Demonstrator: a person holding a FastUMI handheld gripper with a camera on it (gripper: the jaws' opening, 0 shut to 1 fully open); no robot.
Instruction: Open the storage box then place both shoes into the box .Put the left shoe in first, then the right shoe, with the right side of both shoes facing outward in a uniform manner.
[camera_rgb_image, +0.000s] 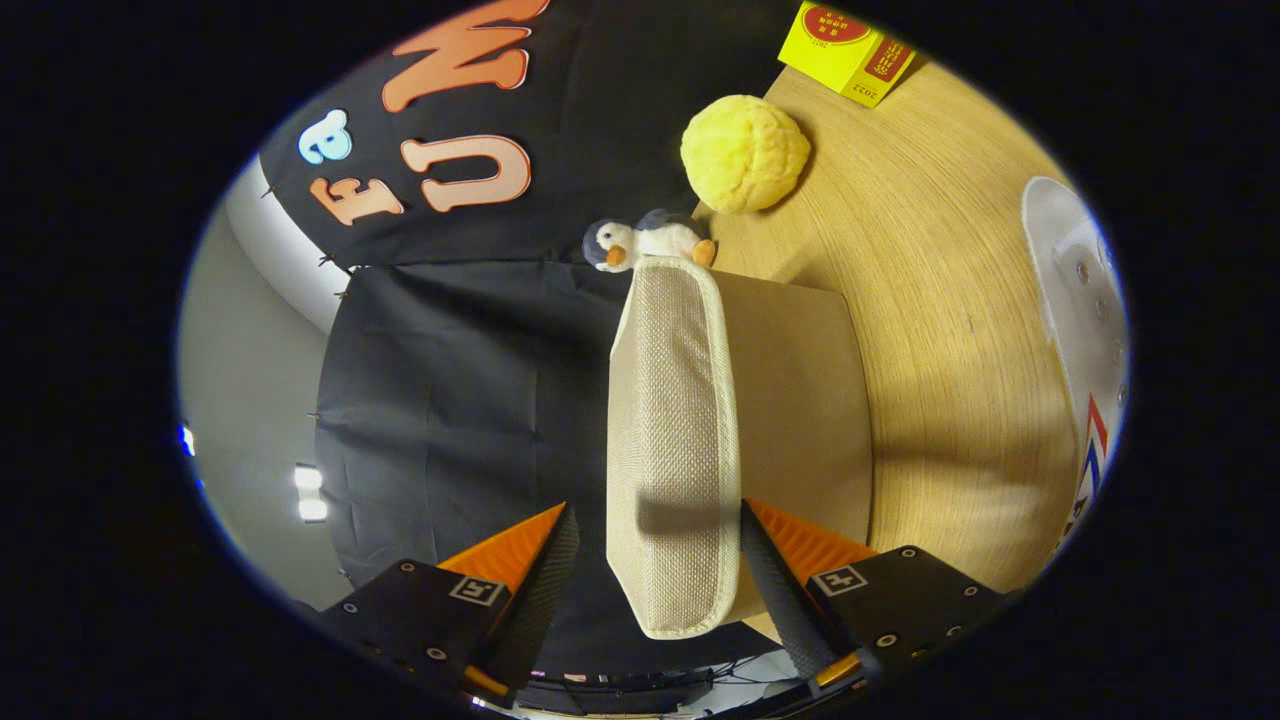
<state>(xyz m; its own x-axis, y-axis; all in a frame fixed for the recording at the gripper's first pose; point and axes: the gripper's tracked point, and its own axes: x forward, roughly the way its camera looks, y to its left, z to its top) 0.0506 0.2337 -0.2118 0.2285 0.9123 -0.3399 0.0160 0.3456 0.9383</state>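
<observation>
Fingers of the gripper stand apart, one on each side of the lid of the box. The right finger looks to touch the lid's edge; the left one is clear of it, with a gap showing, so the tongs are released and clamp nothing.

The view is rolled on its side, so the table runs up the right. The lid is a woven beige panel with a pale bound rim. It stands raised off the box's brown body, with its long axis running away from the fingers toward a toy penguin at its far end. A yellow ball and a yellow carton lie on the table beyond. A white shoe lies on the table, well apart from the box, to its right.

Opening appears to be the step in hand. To do it well, I would push the lid fully back until it stays open unaided, moving slowly so the light box does not slide.
</observation>
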